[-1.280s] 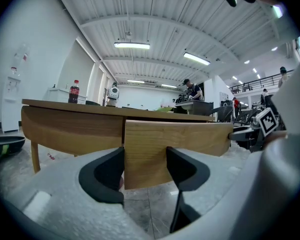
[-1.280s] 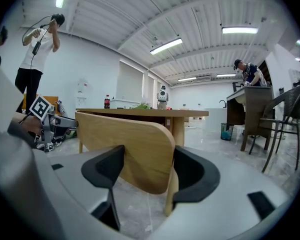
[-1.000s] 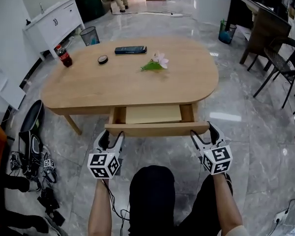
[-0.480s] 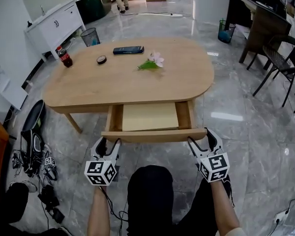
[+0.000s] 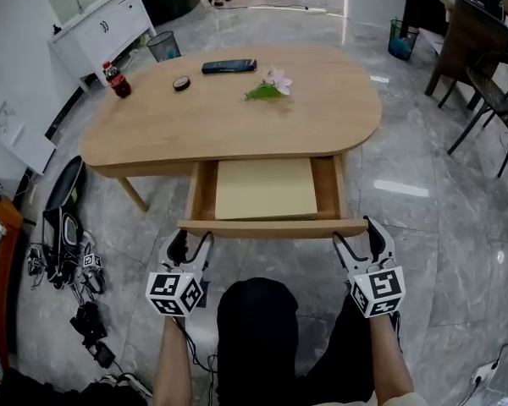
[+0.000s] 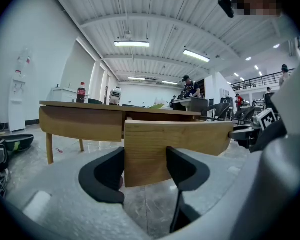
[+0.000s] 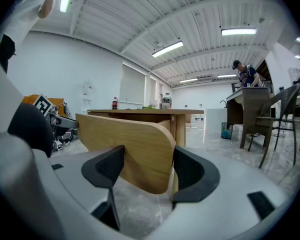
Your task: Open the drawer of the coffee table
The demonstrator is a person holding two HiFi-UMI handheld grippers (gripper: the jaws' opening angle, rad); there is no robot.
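Both tongs are clamped on the front board of the drawer (image 5: 266,189): left tongs (image 5: 190,238) at its left end, right tongs (image 5: 361,229) at its right end, low in the frame. It stands pulled out from the table (image 5: 212,129) at centre. A flower (image 5: 269,85) and bottle (image 5: 116,79) sit on top.

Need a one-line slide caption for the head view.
Left gripper and right gripper grip the drawer front at its ends; the drawer of the coffee table stands wide open.
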